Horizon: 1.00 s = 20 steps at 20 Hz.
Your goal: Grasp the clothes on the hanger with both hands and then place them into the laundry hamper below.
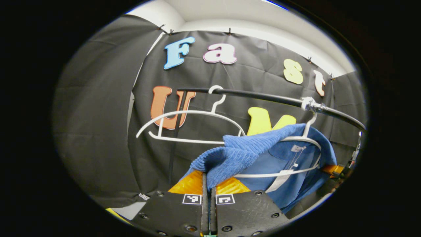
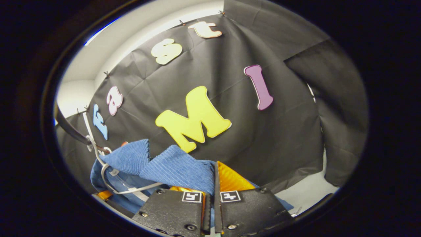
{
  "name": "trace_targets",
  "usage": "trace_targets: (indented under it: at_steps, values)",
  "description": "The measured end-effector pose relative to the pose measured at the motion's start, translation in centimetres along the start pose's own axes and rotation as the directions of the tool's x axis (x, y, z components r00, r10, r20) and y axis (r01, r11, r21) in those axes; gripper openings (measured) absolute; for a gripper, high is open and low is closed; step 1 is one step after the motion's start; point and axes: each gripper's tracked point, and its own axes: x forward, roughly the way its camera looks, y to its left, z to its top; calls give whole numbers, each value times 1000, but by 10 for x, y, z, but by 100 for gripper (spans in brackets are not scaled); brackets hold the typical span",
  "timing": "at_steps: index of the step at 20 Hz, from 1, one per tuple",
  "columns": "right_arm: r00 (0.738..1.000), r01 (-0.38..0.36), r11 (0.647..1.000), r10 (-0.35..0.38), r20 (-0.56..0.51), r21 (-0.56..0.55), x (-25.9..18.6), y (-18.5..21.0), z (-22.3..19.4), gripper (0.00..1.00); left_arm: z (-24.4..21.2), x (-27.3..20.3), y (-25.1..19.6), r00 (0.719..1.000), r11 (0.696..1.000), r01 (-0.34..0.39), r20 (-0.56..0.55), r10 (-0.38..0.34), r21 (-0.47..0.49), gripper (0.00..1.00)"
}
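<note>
This is a staged recording booth, not a lived-in home: black cloth (image 1: 98,131) is pinned up as walls under a plain white ceiling (image 1: 230,16), and a black clothes rail (image 1: 263,97) carries white plastic hangers (image 1: 184,113).

Blue ribbed garment (image 1: 243,153), white hangers (image 1: 190,128), black rail (image 1: 263,96).

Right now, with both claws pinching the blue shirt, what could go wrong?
1. The blue shirt still wraps its white hanger, so pulling may drag the hanger off the black rail.
2. The left claw and right claw each pinch only a fold, which might slip out.
</note>
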Motion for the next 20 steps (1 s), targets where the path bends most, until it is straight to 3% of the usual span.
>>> trace_targets:
  at_steps: [4,8,9,10,11,13,14,16,17,18,20]
  values:
    - [1000,-23,999,24,-4,32,11,1,20,8,30,4,8,999,999,20,24,-21,51,2]
    - [999,-13,998,15,-33,59,24,-2,16,8,43,13,19,999,998,55,-3,-54,23,7]
    - [999,-13,998,16,-46,66,28,-3,14,8,42,18,20,998,998,65,-17,-64,21,2]
    - [998,-14,997,18,-57,72,33,-5,10,8,42,26,22,997,997,72,-25,-72,20,7]
    - [998,-19,997,24,-63,76,36,-5,10,7,40,32,24,996,997,79,-36,-79,11,2]
    - [997,-22,996,28,-78,83,40,-7,9,8,37,37,29,994,995,96,-53,-96,2,7]
    - [996,-21,996,28,-83,91,43,-8,8,8,37,40,31,992,994,107,-61,-106,4,2]
    - [994,-27,994,37,-99,101,49,-11,5,8,36,50,32,988,991,130,-78,-130,-7,7]
    - [993,-30,994,41,-111,105,52,-12,3,8,32,54,33,988,992,127,-88,-128,-11,2]
    - [992,-29,993,43,-119,118,55,-13,-1,8,24,54,36,987,992,125,-106,-124,-1,7]
    - [988,-25,991,45,-149,129,60,-15,-15,8,11,57,39,985,992,123,-123,-118,35,2]
